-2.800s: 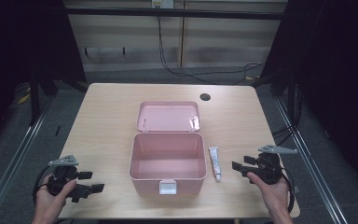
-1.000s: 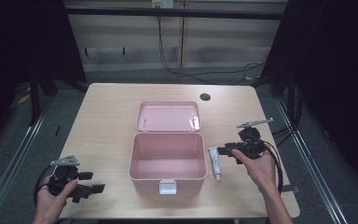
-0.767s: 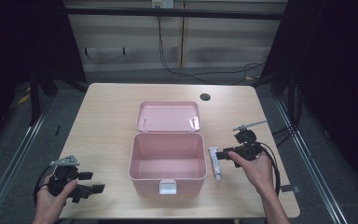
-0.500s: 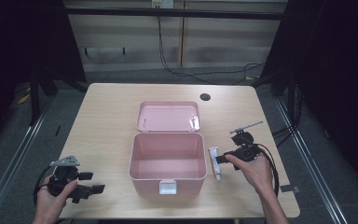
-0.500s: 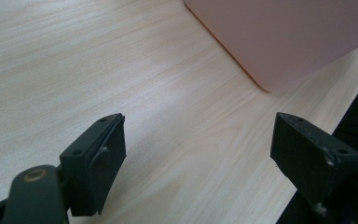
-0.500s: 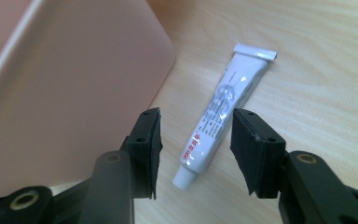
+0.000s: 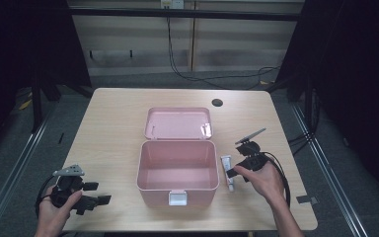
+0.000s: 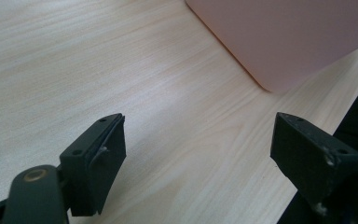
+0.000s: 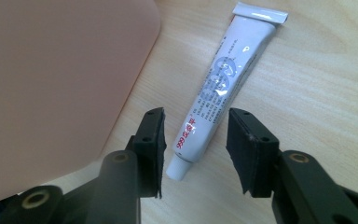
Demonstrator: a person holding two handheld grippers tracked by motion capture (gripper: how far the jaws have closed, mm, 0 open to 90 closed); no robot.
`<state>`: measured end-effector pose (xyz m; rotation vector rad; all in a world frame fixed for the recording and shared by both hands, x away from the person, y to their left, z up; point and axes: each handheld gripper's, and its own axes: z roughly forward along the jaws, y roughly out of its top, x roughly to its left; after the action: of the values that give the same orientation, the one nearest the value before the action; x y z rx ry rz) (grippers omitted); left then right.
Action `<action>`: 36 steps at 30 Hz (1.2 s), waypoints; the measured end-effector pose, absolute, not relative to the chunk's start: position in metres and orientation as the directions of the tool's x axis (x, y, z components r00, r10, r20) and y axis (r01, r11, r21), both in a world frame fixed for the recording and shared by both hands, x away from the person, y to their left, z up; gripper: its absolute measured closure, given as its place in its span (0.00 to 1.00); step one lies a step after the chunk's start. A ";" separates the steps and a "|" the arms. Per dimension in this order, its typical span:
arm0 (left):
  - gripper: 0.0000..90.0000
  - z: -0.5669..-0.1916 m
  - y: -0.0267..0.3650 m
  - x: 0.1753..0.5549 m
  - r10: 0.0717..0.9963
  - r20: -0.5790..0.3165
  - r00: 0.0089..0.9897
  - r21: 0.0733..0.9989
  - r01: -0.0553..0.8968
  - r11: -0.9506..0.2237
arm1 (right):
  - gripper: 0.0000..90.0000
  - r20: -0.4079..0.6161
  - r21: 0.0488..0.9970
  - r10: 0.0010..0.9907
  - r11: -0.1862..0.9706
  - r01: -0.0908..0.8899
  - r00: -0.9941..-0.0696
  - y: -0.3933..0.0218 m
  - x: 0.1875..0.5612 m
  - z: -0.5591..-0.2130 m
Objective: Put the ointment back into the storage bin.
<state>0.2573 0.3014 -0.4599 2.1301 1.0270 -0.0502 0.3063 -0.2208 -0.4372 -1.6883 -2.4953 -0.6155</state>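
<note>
Between the right claw's [image 9: 196, 151] parted jaws lies the tube's [image 9: 222, 84] cap end.

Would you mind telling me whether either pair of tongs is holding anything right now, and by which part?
Nothing is held. The right tongs stand open around the cap end of the ointment tube, not clamped on it. The left tongs are open over bare table.

The left gripper [image 7: 91, 193] sits at the table's seven o'clock, held in the left hand [image 7: 54, 207], jaws spread wide. The right gripper [image 7: 233, 172], at four o'clock, points toward nine, jaws parted narrowly.
</note>
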 end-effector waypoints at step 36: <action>0.20 -0.459 0.302 0.257 0.655 -0.340 0.675 0.617 0.686 -0.386 | 0.76 0.137 0.098 0.924 0.345 0.933 -0.356 -0.190 0.331 -0.467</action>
<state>0.2571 0.3020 -0.4593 2.1251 1.0285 -0.0510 0.3310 -0.1904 -0.4671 -1.7479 -2.5290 -0.2452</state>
